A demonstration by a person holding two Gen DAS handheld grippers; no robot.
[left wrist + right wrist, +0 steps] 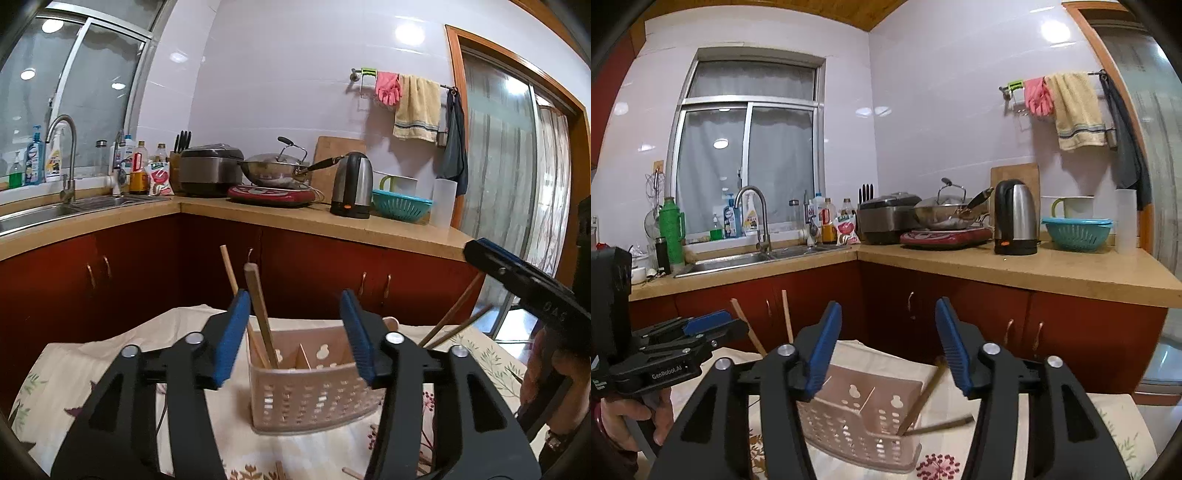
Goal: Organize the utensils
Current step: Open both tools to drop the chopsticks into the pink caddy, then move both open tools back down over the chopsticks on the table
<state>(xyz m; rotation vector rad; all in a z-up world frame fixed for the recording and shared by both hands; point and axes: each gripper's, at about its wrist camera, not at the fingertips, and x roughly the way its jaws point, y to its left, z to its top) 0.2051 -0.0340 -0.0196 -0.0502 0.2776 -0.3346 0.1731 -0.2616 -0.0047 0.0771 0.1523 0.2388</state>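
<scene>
A pink perforated utensil holder (314, 391) with divided compartments stands on a floral tablecloth (92, 369). Wooden chopsticks (260, 314) stand in its left compartment. Two darker chopsticks (454, 321) lean out of its right side; the right wrist view shows them (923, 398) in the right compartment of the holder (857, 424), blurred. My left gripper (293, 332) is open and empty, just in front of the holder. My right gripper (886, 347) is open and empty, above the holder's right part. Each gripper shows in the other's view: the right one (517, 280) and the left one (701, 328).
Behind the table run red cabinets (314, 266) and an L-shaped counter (1034, 269) with a sink (738, 258), rice cooker, wok, kettle (1015, 218) and teal colander (1076, 232). More wooden sticks (354, 472) lie on the cloth near the front edge.
</scene>
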